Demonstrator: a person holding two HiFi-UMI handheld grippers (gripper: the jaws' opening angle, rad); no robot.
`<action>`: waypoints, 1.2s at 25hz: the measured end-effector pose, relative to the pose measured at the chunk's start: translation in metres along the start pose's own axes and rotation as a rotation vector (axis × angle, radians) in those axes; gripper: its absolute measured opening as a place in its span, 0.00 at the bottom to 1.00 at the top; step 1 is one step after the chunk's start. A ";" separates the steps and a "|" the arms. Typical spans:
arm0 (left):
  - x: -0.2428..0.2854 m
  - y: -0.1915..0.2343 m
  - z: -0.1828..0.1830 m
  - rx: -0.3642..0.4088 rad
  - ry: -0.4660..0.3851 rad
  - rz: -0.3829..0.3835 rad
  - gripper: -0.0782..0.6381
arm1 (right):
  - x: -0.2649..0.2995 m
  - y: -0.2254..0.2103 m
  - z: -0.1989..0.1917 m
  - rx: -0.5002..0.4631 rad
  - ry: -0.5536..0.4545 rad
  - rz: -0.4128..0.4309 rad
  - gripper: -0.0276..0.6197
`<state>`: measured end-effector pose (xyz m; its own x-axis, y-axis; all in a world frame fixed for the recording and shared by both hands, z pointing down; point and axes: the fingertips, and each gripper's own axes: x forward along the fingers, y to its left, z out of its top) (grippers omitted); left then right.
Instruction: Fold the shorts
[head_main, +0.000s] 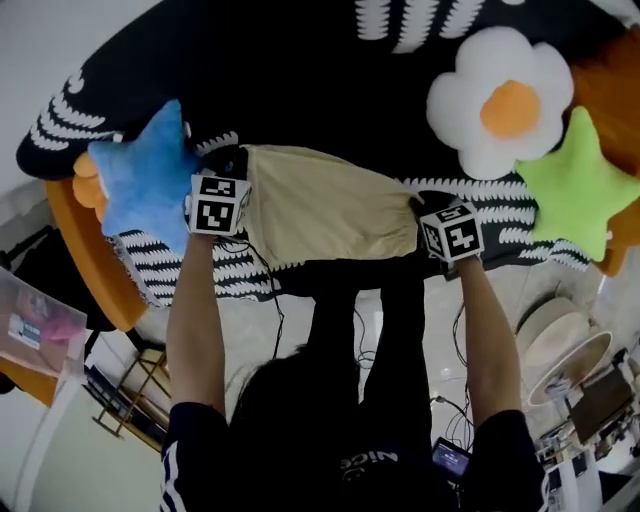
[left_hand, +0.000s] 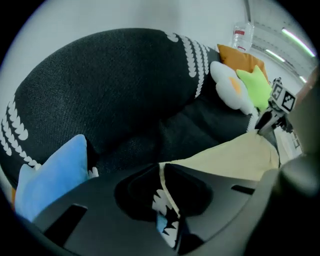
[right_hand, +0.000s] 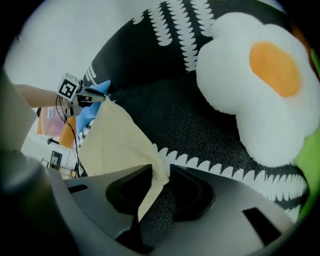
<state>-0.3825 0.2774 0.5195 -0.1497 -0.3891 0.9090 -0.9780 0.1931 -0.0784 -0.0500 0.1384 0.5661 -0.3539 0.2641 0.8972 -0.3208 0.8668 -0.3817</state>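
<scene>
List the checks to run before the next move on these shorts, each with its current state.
1. Left claw clamped on its edge of the shorts: ok, jaws closed on the fabric.
2. Right claw gripping its corner: not ok, jaws stand apart with the corner between them.
3. Shorts spread flat on the black cushion: ok.
4. Blue star pillow clear of the shorts: ok, beside the left claw.
5. Flower pillow and green star pillow clear: ok.
6. Layers aligned underneath: cannot tell.
</scene>
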 end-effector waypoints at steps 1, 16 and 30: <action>0.006 0.007 -0.003 -0.012 0.020 0.033 0.17 | -0.001 0.001 0.003 0.038 -0.024 -0.004 0.28; -0.029 -0.075 0.080 0.124 -0.097 -0.192 0.42 | -0.075 0.023 -0.060 0.817 -0.383 -0.058 0.43; 0.011 -0.309 0.123 0.578 0.006 -0.696 0.42 | 0.001 0.022 -0.110 1.587 -0.557 0.185 0.34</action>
<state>-0.0999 0.1024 0.5037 0.5024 -0.2433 0.8297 -0.7675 -0.5674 0.2983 0.0393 0.2040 0.5830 -0.6182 -0.1642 0.7686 -0.6215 -0.4965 -0.6060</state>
